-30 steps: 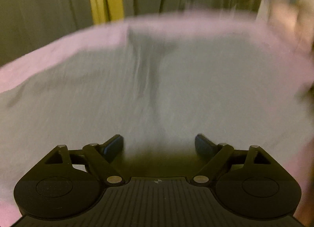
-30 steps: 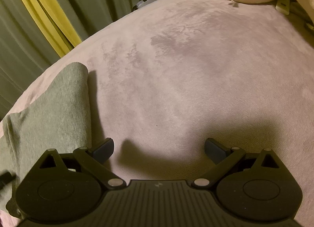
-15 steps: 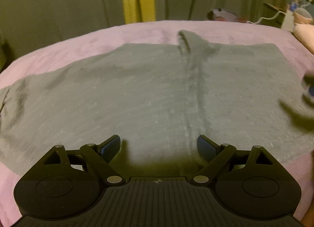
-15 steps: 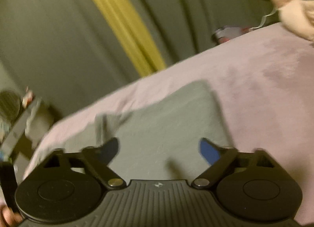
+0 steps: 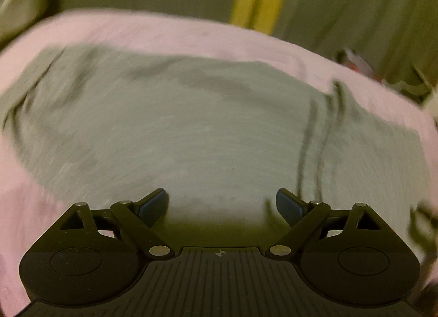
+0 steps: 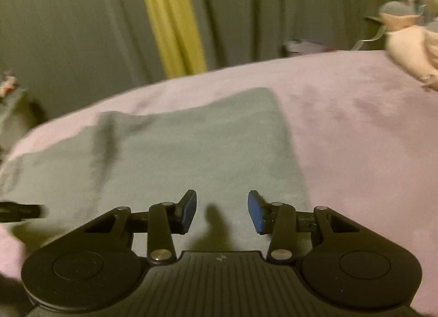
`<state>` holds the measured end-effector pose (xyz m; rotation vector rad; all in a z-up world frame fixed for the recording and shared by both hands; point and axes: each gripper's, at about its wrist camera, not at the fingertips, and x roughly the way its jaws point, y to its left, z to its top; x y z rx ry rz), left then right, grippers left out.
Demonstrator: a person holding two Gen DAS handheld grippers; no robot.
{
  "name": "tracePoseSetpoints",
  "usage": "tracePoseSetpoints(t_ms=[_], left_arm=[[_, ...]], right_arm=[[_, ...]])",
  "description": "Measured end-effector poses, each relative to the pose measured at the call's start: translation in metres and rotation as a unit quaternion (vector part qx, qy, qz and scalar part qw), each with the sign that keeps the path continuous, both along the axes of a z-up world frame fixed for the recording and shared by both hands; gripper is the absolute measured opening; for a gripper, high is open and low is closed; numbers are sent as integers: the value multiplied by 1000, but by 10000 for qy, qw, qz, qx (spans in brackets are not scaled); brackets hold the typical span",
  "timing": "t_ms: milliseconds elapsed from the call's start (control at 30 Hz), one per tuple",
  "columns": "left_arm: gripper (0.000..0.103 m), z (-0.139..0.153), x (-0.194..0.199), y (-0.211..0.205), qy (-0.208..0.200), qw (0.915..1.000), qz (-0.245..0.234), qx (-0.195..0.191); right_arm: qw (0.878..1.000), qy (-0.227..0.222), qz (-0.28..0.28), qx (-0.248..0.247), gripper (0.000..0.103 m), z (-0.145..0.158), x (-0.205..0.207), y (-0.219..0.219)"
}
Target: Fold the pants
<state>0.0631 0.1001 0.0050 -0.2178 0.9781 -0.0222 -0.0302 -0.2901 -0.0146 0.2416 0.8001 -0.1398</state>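
Grey pants (image 5: 208, 130) lie spread flat on a pink bedspread (image 5: 164, 34); the left wrist view is blurred. A dark seam (image 5: 314, 139) runs down the cloth at the right. My left gripper (image 5: 221, 204) is open and empty just above the near part of the pants. In the right wrist view the pants (image 6: 191, 152) end in a straight right edge on the bedspread (image 6: 356, 139). My right gripper (image 6: 222, 211) is open and empty, jaws partly closed in, over the cloth near that edge.
Grey-green curtains with a yellow strip (image 6: 172, 21) hang behind the bed. A cream plush toy (image 6: 410, 43) lies at the far right of the bed. A dark object (image 6: 19, 211) shows at the left edge. Clutter sits beyond the bed's right end (image 5: 358, 62).
Both grippers have swung: the left view panned left across the pants. The right moved from bare bedspread to over the pants' right part, and its jaws have narrowed.
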Motion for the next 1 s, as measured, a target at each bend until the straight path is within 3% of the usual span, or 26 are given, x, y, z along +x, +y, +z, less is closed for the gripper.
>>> tracePoseSetpoints(t_ms=[100,200,267,333,533,700,733,800,833,900,933,1000], left_arm=[[92,8,1,52,-238,9955,771,-493],[93,14,-7,113,-563,9846,1524,-640],[93,14,-13,149,-586,9778,1915,-622],[93,8,-21,183,-633,9677,2287,-852],[84,-34,-7,237,-452,9391,2643,-2151],[85,-52,8,248,-576,9205,2751,-2713],[85,-54,13,250,-536,9186,2759,-2777],[74,-57,20,253,-514,9160,2821,-2806],[54,-58,21,255,-464,9149,2895,-2775],[40,-57,16,256,-584,9123,2890,-2843],[30,-51,12,251,-766,9182,2775,-2721],[23,-32,5,232,-1116,9398,2451,-2104]], right_arm=[[9998,74,141,-135,48,-7,2,4],[9993,12,374,-69,72,-5,-1,12],[9989,10,457,-135,76,-7,1,17],[9984,51,502,-249,80,-8,3,22],[9978,111,530,-383,84,-6,11,30],[9989,102,417,-213,84,-2,8,27],[9989,105,402,-197,84,-2,7,26],[9990,120,383,-207,84,-1,8,26],[9989,131,385,-226,84,-1,9,27],[9988,126,400,-265,84,0,8,28],[9988,108,384,-273,84,1,8,28],[9991,39,335,-240,84,5,5,24]])
